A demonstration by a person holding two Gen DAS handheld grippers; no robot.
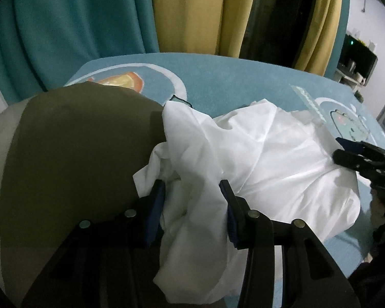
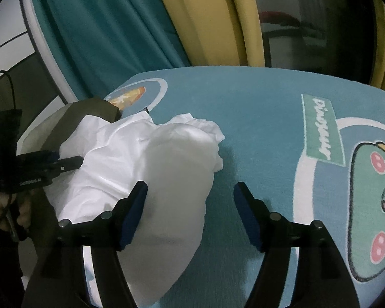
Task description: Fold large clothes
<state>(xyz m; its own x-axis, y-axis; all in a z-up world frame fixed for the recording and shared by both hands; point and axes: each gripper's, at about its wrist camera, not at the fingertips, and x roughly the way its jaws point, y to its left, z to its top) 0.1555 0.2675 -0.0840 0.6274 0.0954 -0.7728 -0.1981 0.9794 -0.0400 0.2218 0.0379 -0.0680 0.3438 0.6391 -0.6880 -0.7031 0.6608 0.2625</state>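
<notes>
Left wrist view: left hand-held gripper [image 1: 192, 190], jaws apart, white garment [image 1: 256, 154] bunched between them on the blue dinosaur rug [image 1: 231, 77]. An olive cushion [image 1: 77, 141] crowds the left; curtains [image 1: 64, 25] hang beyond.

Right wrist view: right hand-held gripper [image 2: 190, 192], jaws spread, nothing held; garment at its left finger.

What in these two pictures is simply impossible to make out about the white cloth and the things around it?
- White garment: crumpled in both views, so its kind and full shape stay hidden.
- Olive item: left wrist view; the frame edge and the cloth cover it.
- Left gripper: cloth lies between the jaws; grip unclear.
- Mat: right wrist view; its dinosaur print is cut by the edge.
- Shelf: contents too small.
</notes>
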